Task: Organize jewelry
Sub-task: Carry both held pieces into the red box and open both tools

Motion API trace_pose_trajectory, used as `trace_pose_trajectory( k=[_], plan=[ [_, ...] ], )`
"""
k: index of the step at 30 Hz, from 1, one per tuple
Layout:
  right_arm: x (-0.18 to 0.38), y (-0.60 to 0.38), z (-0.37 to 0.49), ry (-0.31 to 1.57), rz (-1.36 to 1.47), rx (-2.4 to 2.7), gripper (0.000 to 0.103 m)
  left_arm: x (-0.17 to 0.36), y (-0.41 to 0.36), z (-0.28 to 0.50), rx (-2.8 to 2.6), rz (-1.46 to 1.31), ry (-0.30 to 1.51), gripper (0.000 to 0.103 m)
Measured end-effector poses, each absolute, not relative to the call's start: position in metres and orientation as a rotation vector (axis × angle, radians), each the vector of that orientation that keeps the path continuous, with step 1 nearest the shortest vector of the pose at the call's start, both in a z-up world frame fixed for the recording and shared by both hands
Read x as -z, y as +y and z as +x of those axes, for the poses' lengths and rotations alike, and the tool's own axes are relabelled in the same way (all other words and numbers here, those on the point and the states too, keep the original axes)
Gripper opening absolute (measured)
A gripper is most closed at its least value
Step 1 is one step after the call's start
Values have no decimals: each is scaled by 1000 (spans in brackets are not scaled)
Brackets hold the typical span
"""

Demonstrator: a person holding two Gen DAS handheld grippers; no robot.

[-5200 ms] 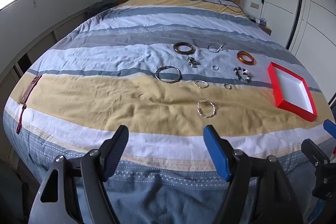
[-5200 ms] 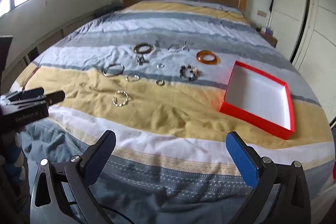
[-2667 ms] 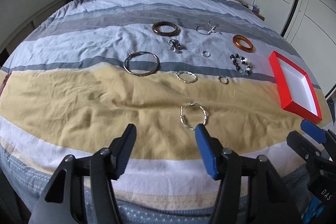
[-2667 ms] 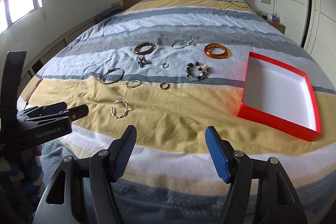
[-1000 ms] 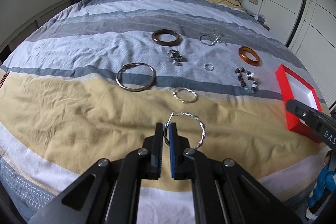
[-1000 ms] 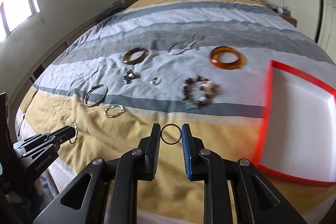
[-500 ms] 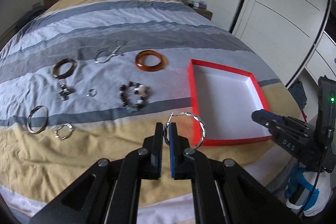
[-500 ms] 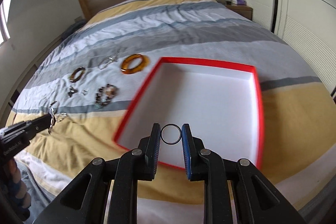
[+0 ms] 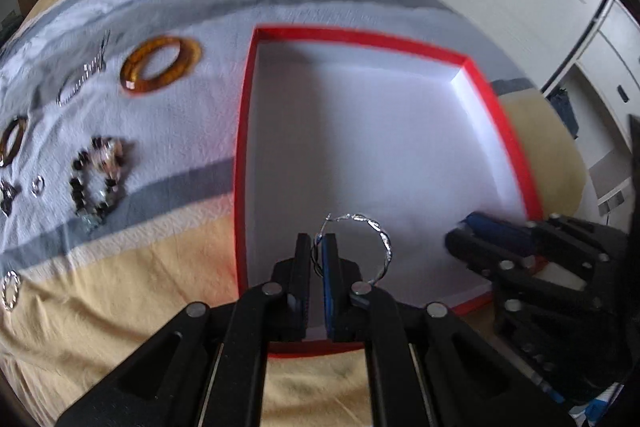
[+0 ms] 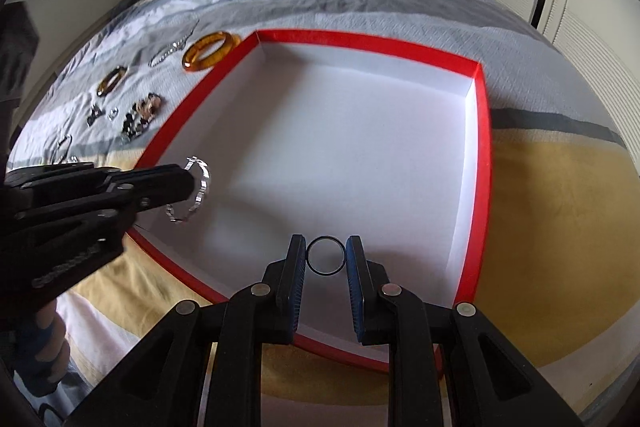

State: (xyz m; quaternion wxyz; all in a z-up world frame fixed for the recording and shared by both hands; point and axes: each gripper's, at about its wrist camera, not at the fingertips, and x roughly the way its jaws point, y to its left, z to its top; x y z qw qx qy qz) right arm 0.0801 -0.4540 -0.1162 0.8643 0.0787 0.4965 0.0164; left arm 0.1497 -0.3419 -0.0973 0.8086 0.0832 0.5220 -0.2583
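A: Which step is in hand?

B: The delivery step, by my reading. The left gripper (image 9: 319,253) is clamping a twisted silver hoop bracelet (image 9: 370,245) by its rim, jaws nearly together on the wire. The right gripper (image 10: 326,259) is pinching a thin dark ring (image 10: 325,255) across its width. Both pieces are hanging over the white floor of the red tray (image 10: 484,155), near its front edge.

A: Where is the remaining jewelry sitting?

B: On the striped bedspread (image 10: 560,187), to the left of the tray: an amber bangle (image 9: 160,64) nearest the tray, a beaded bracelet (image 9: 96,183), a silver chain (image 9: 86,75), a brown bangle (image 10: 111,81) and several small rings beyond.

A: What is the next move calling for?

B: Probably lowering each piece close to the tray floor and parting the jaws, so that neither piece bounces out. The two grippers are working close together, so I would keep them clear of each other.
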Motion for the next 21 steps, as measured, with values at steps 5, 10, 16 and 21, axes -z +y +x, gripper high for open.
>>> trace_pose_trajectory(
  k=[5, 10, 16, 21],
  plan=[
    [123, -449, 83, 1075, 108, -51, 21, 104, -338, 151, 497, 163, 1140, 6],
    [124, -451, 86, 1071, 95, -69, 19, 104, -330, 142, 390, 152, 1158, 6],
    [124, -459, 88, 1062, 72, -65, 26, 102, -319, 131, 329, 99, 1197, 6],
    [122, -461, 92, 1076, 60, -89, 28, 97, -316, 124, 311, 62, 1207, 6]
  ],
)
